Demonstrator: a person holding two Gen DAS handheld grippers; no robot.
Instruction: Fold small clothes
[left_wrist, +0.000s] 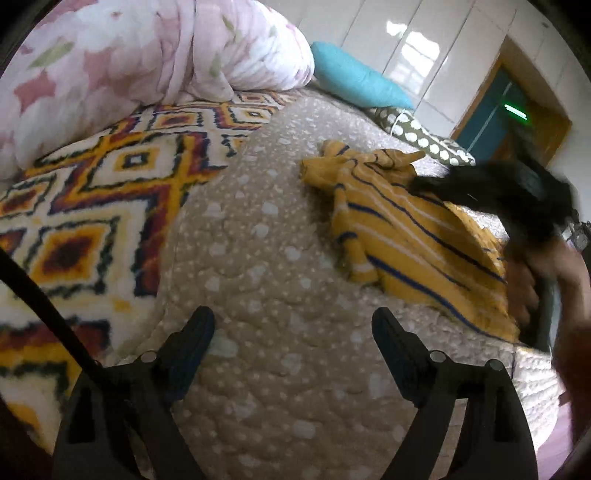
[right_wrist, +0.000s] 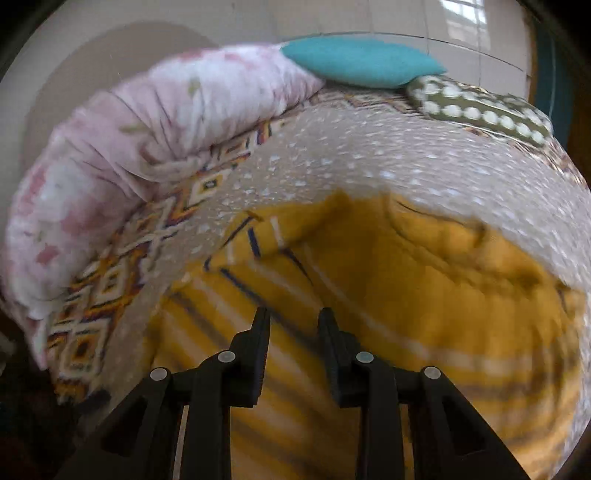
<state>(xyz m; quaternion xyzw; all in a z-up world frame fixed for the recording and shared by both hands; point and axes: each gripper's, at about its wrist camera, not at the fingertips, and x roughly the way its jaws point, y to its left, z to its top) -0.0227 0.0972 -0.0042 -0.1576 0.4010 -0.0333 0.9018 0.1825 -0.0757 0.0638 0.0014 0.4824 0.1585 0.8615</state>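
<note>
On a bed (left_wrist: 280, 258) under a beige dotted quilt, the left tongs (left_wrist: 293, 325) gape wide with nothing between them, a patterned blanket (left_wrist: 92, 206) off to their left and a yellow striped garment (left_wrist: 399, 229) lying crumpled ahead to their right. At that garment's far side a hand (left_wrist: 524, 291) carries the right tongs (right_wrist: 293, 321), narrowly parted directly above the yellow cloth; motion blur hides whether they pinch any fabric. A pink floral duvet (right_wrist: 110, 166) lies beyond.
</note>
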